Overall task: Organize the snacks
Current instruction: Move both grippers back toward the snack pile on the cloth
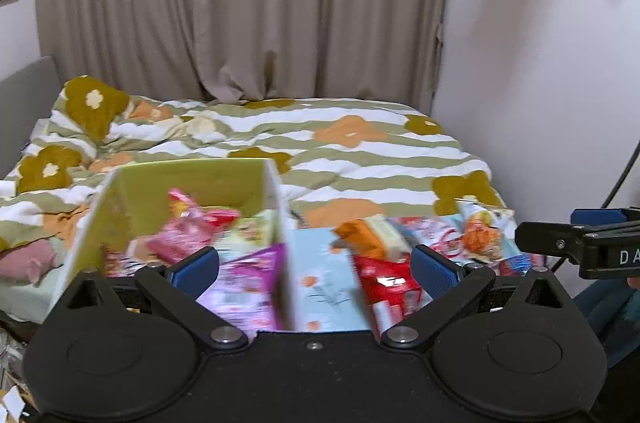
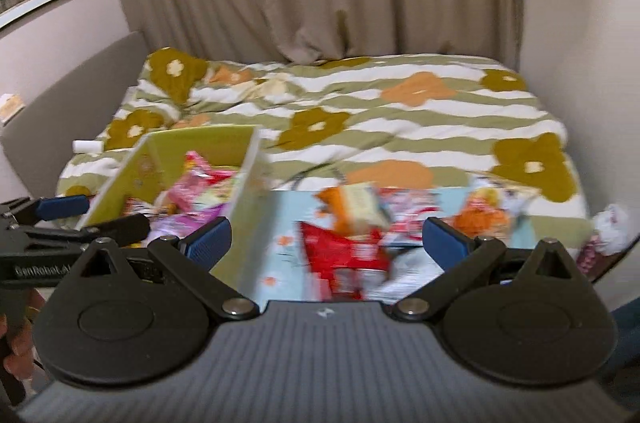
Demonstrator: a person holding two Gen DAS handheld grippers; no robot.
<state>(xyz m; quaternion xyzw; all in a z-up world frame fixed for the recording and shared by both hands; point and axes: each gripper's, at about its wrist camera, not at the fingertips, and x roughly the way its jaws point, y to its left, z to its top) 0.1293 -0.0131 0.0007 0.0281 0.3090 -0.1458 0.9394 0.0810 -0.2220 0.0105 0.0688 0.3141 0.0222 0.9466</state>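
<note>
Snacks [image 2: 348, 243] beside green box [image 2: 240, 183]

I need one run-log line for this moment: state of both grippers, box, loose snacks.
left gripper: open | right gripper: open | green box: partly filled | loose snacks: beside box on bed

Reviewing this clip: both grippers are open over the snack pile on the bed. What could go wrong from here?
1. The loose snack packets overlap in a heap on soft bedding, so the right gripper may pinch two at once or drag neighbours along.
2. The green box stands on the quilt, not a firm surface; a nudge from the left gripper could tip it.
3. Both views are motion-blurred, so fast approaches might misjudge a packet's edge.
</note>
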